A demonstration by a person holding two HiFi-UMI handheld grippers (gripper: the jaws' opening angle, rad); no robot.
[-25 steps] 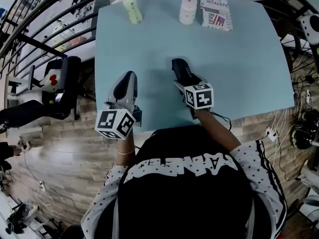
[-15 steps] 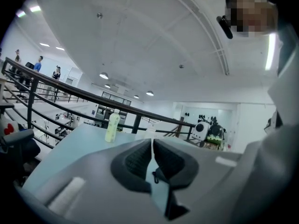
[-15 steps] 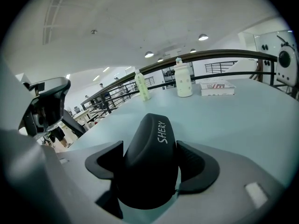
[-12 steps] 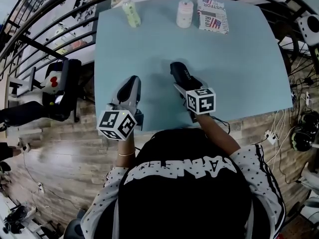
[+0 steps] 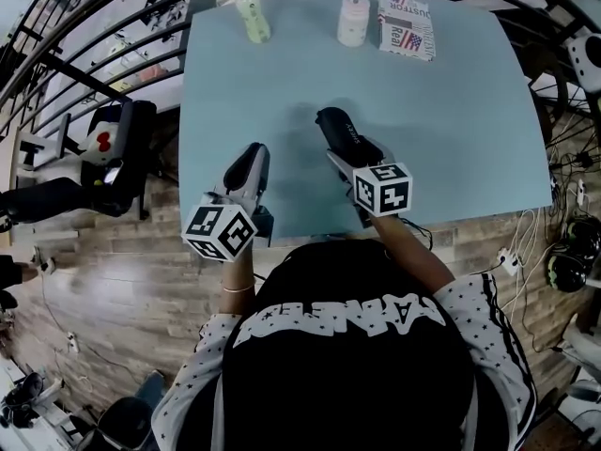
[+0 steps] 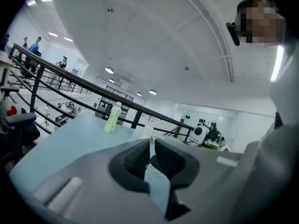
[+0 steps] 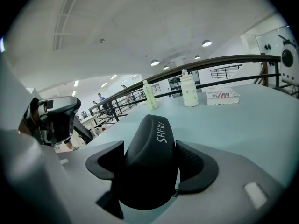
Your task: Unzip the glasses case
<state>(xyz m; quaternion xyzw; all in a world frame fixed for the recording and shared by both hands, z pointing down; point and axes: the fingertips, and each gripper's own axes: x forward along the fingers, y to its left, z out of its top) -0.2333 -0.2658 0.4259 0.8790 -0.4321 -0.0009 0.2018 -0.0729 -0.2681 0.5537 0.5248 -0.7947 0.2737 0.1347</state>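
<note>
Projecting forward from the right gripper (image 5: 353,161), the black glasses case (image 5: 339,131) is held by its near end between the two jaws, which are spread wide and pressed against its sides. White lettering is shown on the domed top of the case, and the case is seen closed. It is carried over the near middle of the light blue table (image 5: 451,111); whether its far end touches the surface cannot be told from the views given. The left gripper (image 5: 252,154) is held just to the left of the case, apart from it, and is pointed across the table in much the same direction. Its jaws are drawn almost together, with only a thin slit left between the ribbed pads, and nothing is gripped in them; the table is glimpsed through the slit. Along the far edge of the table a pale green bottle (image 5: 252,17), a white bottle (image 5: 354,19) and a printed box (image 5: 407,24) are set in a row, well apart from both grippers. A dark metal railing (image 5: 89,64) is seen beyond the left side of the table.
</note>
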